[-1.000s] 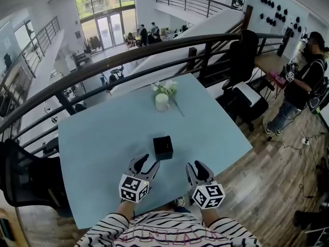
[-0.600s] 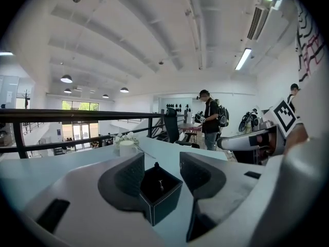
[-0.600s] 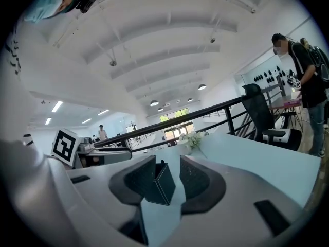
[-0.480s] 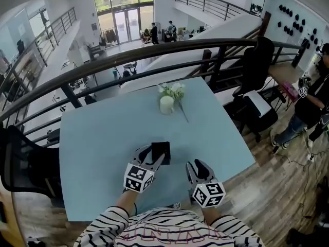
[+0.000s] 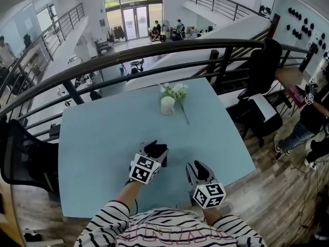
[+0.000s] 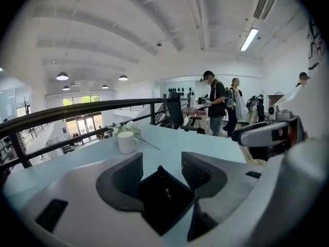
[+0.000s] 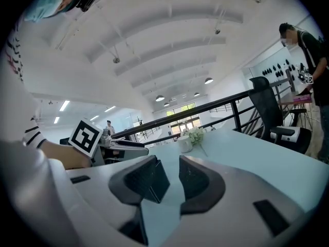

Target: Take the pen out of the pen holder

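Observation:
The black square pen holder (image 5: 156, 149) stands on the light blue table (image 5: 103, 133), near its front. My left gripper (image 5: 156, 152) has it between its jaws, which are opening. In the left gripper view the holder (image 6: 164, 202) sits low between the pads (image 6: 128, 174), with small gaps on both sides. Only a small pale glint shows inside it; no pen rises above the rim. My right gripper (image 5: 197, 168) hovers open and empty to the right, nearer me. In the right gripper view the holder (image 7: 157, 181) peeks from behind one pad.
A white mug with flowers (image 5: 168, 103) stands at the table's far middle. A dark railing (image 5: 154, 53) runs just beyond the far edge. Black chairs stand at left (image 5: 20, 158) and right (image 5: 262, 71). A person (image 5: 313, 112) stands right of the table.
My left gripper has moved forward from the table's front edge to the pen holder, and its jaws now flank it. The right gripper shifted only a little.

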The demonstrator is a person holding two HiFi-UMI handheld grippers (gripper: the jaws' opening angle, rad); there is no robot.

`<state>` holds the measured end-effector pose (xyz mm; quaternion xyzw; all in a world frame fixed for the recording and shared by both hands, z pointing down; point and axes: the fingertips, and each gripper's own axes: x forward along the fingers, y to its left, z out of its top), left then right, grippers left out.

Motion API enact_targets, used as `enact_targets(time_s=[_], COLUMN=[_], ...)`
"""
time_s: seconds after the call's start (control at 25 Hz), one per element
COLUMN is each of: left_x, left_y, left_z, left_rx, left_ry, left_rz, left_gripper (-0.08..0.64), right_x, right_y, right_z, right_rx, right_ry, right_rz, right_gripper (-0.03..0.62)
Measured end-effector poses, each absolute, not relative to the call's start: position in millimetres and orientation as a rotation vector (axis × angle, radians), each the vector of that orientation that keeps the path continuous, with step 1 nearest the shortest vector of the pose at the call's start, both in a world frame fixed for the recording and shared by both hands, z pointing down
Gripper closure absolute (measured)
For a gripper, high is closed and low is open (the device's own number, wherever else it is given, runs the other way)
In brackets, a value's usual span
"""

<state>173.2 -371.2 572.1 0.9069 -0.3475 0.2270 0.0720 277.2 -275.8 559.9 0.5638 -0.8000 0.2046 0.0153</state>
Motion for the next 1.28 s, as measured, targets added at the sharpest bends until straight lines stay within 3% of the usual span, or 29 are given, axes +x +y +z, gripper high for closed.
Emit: enact_targets(time_s=[0.68, 0.92, 1.28], left_x=[193.7, 190.9, 196.0], left_y=[-389.9, -392.4, -388.7], left_z=[613.9, 614.6, 620.9], left_rx=[2.591, 2.583, 2.586], left_ry=[-1.004, -0.994, -0.922], left_rz=[0.997, 1.054, 1.135], left_gripper=[0.35, 0.43, 0.472], right_x=[303.3, 300.7, 303.4], right_y=[-301.3, -305.3, -307.6], right_z=[569.9, 571.9, 577.7], right_rx=[1.708, 1.692, 1.71], right_ry=[-2.527, -2.53, -2.515], right_rz=[0.681, 0.701, 0.723], right_gripper=[0.451, 0.451, 0.451])
